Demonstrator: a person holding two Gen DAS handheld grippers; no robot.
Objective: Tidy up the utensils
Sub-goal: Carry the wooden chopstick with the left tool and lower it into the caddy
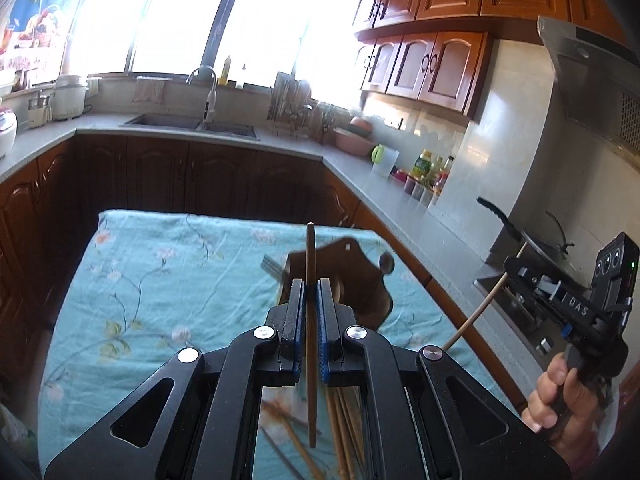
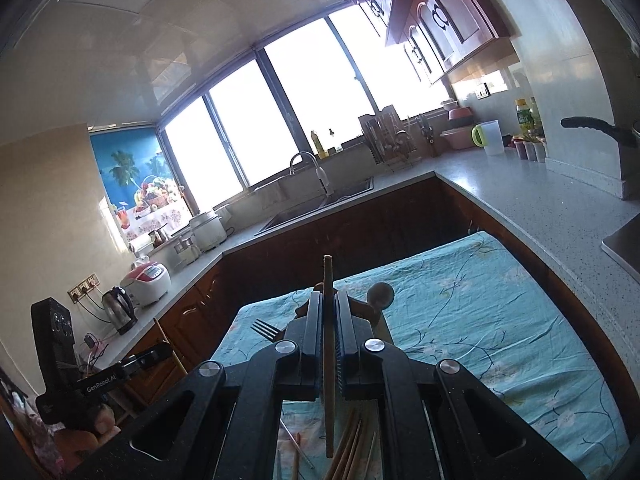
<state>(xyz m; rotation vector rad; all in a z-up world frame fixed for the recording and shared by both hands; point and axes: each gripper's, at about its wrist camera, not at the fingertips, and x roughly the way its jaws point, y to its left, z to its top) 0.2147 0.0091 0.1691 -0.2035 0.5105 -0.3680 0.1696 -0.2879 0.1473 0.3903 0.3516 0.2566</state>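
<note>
My left gripper is shut on a brown wooden chopstick that stands upright between the pads, above the floral turquoise cloth. My right gripper is shut on another chopstick, also upright. Each gripper shows in the other's view: the right gripper holds a pale chopstick, and the left gripper holds its own stick. Several loose chopsticks lie on the cloth below the jaws. A fork and a round wooden spoon lie beyond, beside a dark brown wooden piece, which is partly hidden.
The cloth-covered table stands inside a U-shaped kitchen counter. A sink with a tap is at the far side, under bright windows. A pan with a black handle sits on the stove at right. A kettle and a rice cooker stand at left.
</note>
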